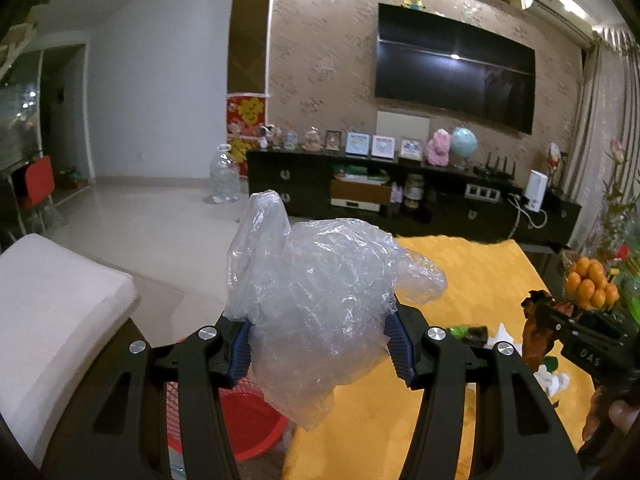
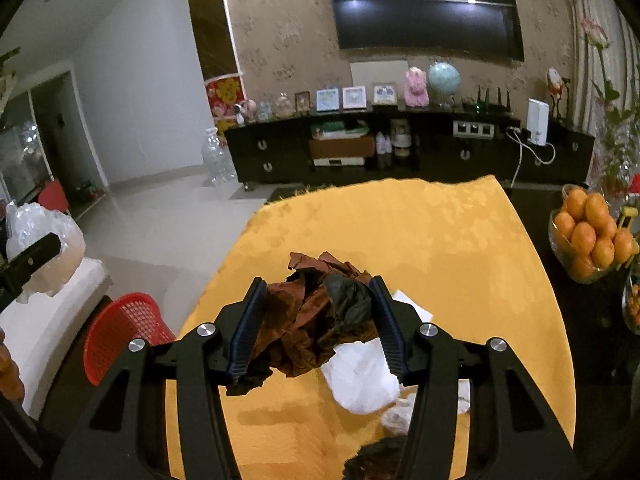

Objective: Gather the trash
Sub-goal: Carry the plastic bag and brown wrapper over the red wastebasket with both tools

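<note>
Left hand-held gripper (image 1: pixel 320 344) clamps the clear bag (image 1: pixel 316 292); right hand-held gripper (image 2: pixel 318 328) pinches the brown wrapper (image 2: pixel 308 320) above the surface (image 2: pixel 440 240). Best to swing both over the red basket (image 2: pixel 120 332) before letting go, low enough that nothing drifts. White scraps (image 2: pixel 360 384) remain on the yellow cloth. Oranges (image 2: pixel 592 232) right, TV (image 2: pixel 424 4) ahead.

One red basket (image 2: pixel 120 332), three picture frames (image 2: pixel 354 97)

A black television (image 2: pixel 426 8) hangs on the patterned wall; below it a dark cabinet (image 2: pixel 408 148) carries framed pictures (image 2: pixel 354 97) and a globe (image 2: pixel 444 76); oranges (image 2: pixel 592 232) fill a glass bowl at right.
</note>
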Demonstrator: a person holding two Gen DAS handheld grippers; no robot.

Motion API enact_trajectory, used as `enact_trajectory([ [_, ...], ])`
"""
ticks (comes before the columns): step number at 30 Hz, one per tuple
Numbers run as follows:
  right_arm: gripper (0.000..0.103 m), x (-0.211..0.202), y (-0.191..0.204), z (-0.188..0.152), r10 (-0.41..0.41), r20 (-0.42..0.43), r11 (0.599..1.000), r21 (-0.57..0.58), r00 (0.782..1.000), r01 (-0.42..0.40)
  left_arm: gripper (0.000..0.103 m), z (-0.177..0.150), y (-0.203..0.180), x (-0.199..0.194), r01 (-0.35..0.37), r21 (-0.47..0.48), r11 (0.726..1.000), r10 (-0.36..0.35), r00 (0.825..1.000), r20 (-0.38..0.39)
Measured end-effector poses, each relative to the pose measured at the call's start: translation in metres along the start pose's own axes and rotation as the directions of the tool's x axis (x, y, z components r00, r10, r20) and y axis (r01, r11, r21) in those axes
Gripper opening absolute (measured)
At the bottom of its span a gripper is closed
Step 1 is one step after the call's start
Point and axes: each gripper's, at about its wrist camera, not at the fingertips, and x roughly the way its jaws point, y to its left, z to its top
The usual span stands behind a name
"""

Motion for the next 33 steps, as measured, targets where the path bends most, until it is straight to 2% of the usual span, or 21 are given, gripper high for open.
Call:
enact_trajectory([
  [6,0.051,0.0,0.034,0.022,0.028,0.044,0.998,-0.056,0.999,-0.026,0.053,0.007,0.024,-0.008,-0.066,-0.03,0.997,0.067,0.997,0.027],
  [17,0.051,0.011,0.117,0.062,0.156,0.082,0.964,-0.23,0.984,-0.133,0.053,0.009,0.085,-0.011,-0.195,-0.128,0.972,0.198,0.98,0.013],
  [22,0.051,0.024,0.149,0.069,0.234,0.057,0.936,-0.283,0.971,-0.209,0.053,0.005,0.105,-0.01,-0.252,-0.142,0.957,0.254,0.967,-0.009],
  [26,0.051,0.034,0.164,0.061,0.29,0.023,0.917,-0.292,0.957,-0.271,0.053,0.0,0.117,-0.006,-0.293,-0.143,0.945,0.291,0.956,-0.033],
  [33,0.051,0.054,0.187,0.052,0.352,-0.053,0.893,-0.28,0.934,-0.352,0.053,-0.013,0.131,0.004,-0.326,-0.126,0.937,0.318,0.945,-0.082],
])
